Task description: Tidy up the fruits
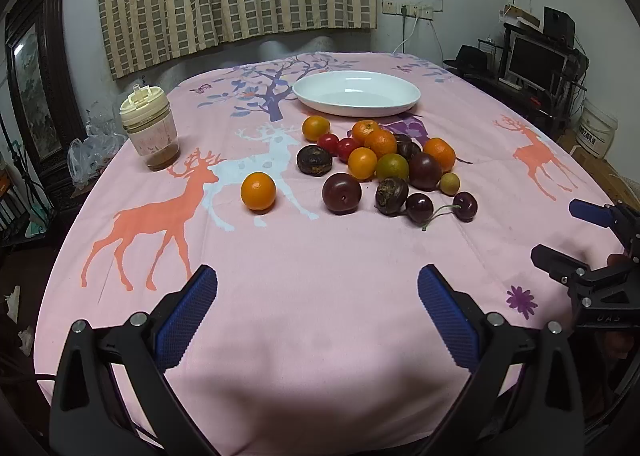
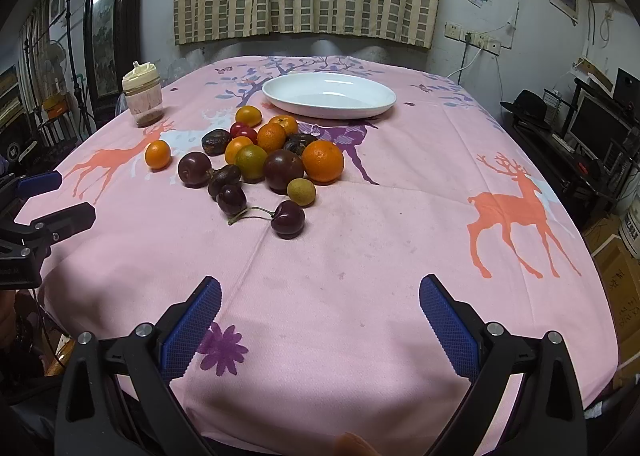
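Observation:
A heap of fruit lies mid-table: small oranges (image 1: 380, 144), dark plums (image 1: 341, 193), red cherry tomatoes (image 1: 328, 142), two stemmed cherries (image 1: 465, 206) and a small yellow-green fruit (image 1: 449, 183). One orange (image 1: 258, 191) lies apart to the left. An empty white oval plate (image 1: 356, 92) stands behind the heap. My left gripper (image 1: 318, 314) is open and empty near the front edge. My right gripper (image 2: 320, 322) is open and empty, also near the front, well short of the cherries (image 2: 287, 219) and plate (image 2: 329, 95).
A plastic cup with a cream lid (image 1: 150, 128) stands at the table's left side. The pink deer-print cloth (image 1: 320, 256) covers the table. The right gripper shows in the left wrist view (image 1: 576, 240). Shelves with a monitor (image 1: 536, 60) stand to the right.

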